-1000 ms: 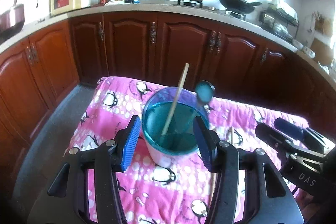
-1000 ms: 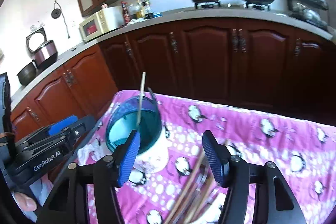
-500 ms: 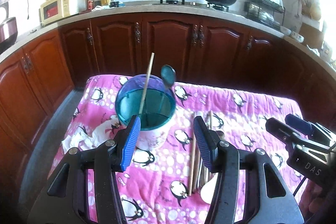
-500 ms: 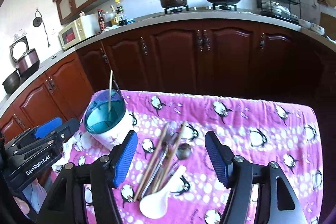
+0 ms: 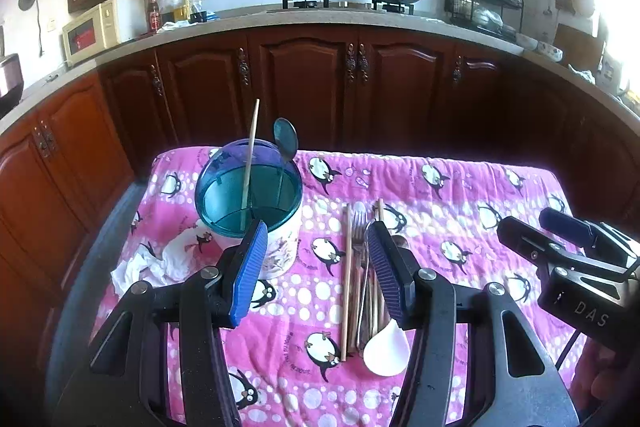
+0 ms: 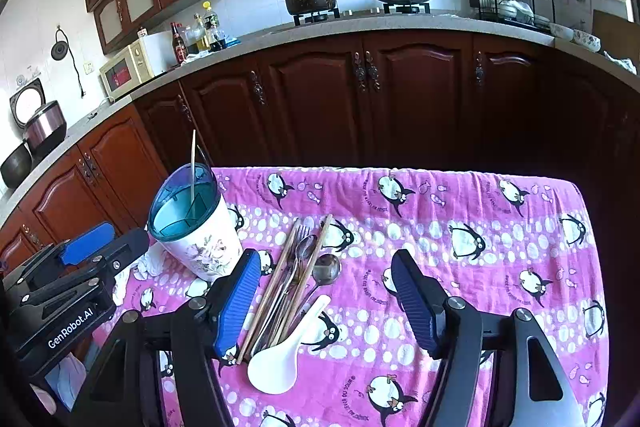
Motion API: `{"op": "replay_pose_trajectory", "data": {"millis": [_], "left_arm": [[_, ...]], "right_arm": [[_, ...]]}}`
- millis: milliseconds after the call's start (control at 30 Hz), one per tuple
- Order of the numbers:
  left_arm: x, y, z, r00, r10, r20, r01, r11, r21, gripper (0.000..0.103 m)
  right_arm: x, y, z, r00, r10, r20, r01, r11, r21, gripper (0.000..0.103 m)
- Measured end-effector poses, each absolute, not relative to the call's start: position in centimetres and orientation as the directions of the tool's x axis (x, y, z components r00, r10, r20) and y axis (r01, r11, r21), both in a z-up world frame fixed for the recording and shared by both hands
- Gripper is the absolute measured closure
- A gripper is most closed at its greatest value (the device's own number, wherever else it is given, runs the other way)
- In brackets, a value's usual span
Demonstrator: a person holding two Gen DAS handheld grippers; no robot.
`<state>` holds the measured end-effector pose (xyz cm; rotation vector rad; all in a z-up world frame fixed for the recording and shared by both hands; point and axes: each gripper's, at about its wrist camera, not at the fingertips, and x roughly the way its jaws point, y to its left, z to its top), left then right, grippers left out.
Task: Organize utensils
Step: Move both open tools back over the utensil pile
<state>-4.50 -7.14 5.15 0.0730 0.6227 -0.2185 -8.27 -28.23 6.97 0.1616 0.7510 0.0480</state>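
Note:
A white flowered utensil holder [image 5: 276,251] [image 6: 200,243] with a teal insert stands at the left of the pink penguin cloth [image 5: 460,187]. In it stand one chopstick [image 5: 250,155] and a metal spoon [image 5: 286,141]. Right of it lies a bundle of chopsticks [image 5: 347,267] [image 6: 276,291], a fork [image 6: 302,231], a metal spoon [image 6: 326,267] and a white ceramic spoon [image 5: 386,349] [image 6: 280,359]. My left gripper [image 5: 317,227] hovers open over the bundle, holding nothing. My right gripper [image 6: 325,255] is open above the same bundle, nothing between its pads.
Crumpled white tissue [image 5: 160,263] lies left of the holder at the cloth's edge. Dark wooden cabinets [image 5: 304,87] and a counter with a pot and a wok stand behind the table. The right half of the cloth [image 6: 500,247] carries no objects.
Both grippers pulled back from the holder and shifted right. The holder, earlier between the left fingers, now sits to their left, and the utensil bundle has come into view.

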Motion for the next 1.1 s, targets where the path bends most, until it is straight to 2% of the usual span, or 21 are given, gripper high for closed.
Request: {"op": "replay_pose_trajectory", "data": {"millis": [533,1100], "left_arm": [[-4.1,-8.4,3.9,0.769,-0.177,-0.614,0.239,0.971,0.019,0.051],[-1.7,-8.5,1.1,0.72,-0.163,-0.675,0.228,0.974,0.008,0.051]], "right_arm": [[-7.9,-28.5,5.8,0.71,0.103,-0.696,0.022,0.986,0.168,0.036],[-5.8,-29.4,2.2,0.651,0.115,-0.75,0.046,0.981,0.19,0.035]]}}
